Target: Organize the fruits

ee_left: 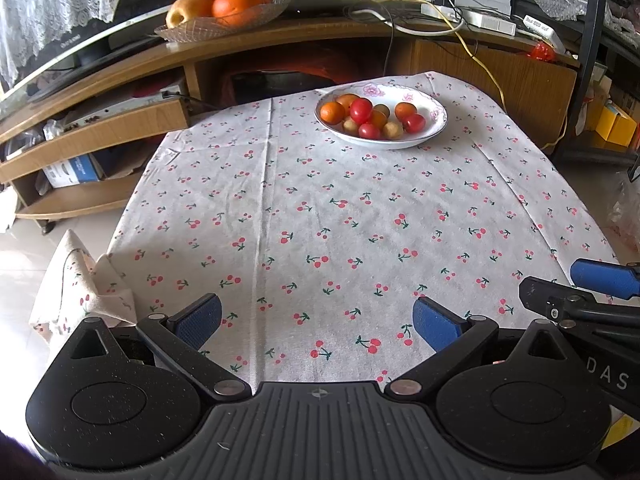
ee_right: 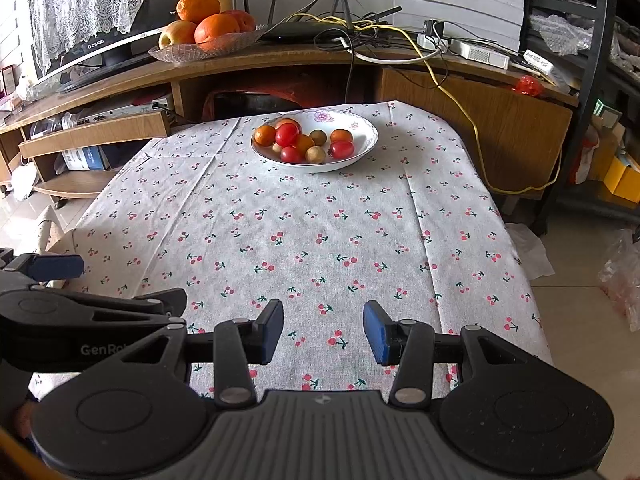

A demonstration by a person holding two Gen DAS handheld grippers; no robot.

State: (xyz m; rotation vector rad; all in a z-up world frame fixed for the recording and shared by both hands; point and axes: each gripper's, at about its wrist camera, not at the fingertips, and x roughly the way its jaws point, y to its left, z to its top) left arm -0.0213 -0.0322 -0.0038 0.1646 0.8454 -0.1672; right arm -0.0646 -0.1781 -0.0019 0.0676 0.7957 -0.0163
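Small round fruits [ee_left: 370, 118], red, orange and tan, fill a white floral-rimmed bowl [ee_left: 434, 118] at the far side of the cherry-print cloth [ee_left: 320, 220]. Both the left gripper [ee_left: 318, 322] and right gripper [ee_right: 323, 330] hover near, jaws apart, empty. Beyond, a glass dish [ee_right: 176, 54] holds oranges.

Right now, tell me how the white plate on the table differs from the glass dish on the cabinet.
The white plate is opaque china with a pink flower print; the glass dish is clear and patterned. The white plate holds small red, orange and tan fruits; the glass dish holds large oranges and an apple. Both are shallow and hold fruit.
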